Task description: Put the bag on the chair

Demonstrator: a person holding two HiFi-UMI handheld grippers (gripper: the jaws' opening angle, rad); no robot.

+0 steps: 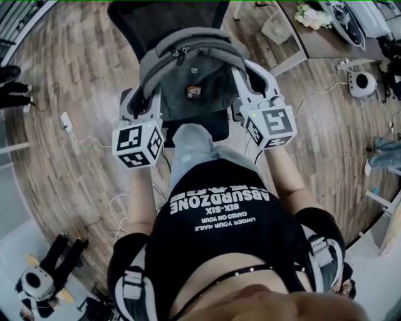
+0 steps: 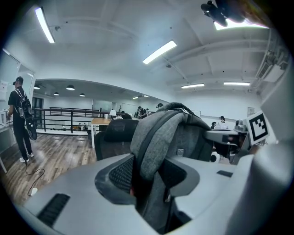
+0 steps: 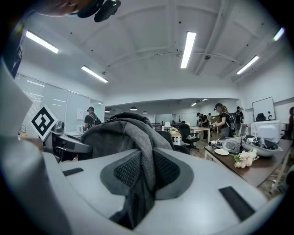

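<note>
A grey backpack (image 1: pixel 190 70) hangs between my two grippers, over the seat (image 1: pixel 203 122) of a black mesh office chair (image 1: pixel 164 17). Whether it rests on the seat I cannot tell. My left gripper (image 1: pixel 149 100) is shut on the bag's left shoulder strap (image 2: pixel 154 142), which runs between its pads (image 2: pixel 120 176). On the bag's right side, my right gripper (image 1: pixel 249 80) is shut on the other grey strap (image 3: pixel 146 151), pinched between its mesh pads (image 3: pixel 127 169). The bag stands upright with its top toward the chair back. The person's knee (image 1: pixel 191 147) is just in front of the seat.
A desk (image 1: pixel 326 41) with white flowers (image 1: pixel 311 17) stands at the far right, a pale bin (image 1: pixel 276 26) beside it. A white round device (image 1: pixel 362 83) and cables (image 1: pixel 66 119) lie on the wooden floor. People stand about the office (image 2: pixel 20 119).
</note>
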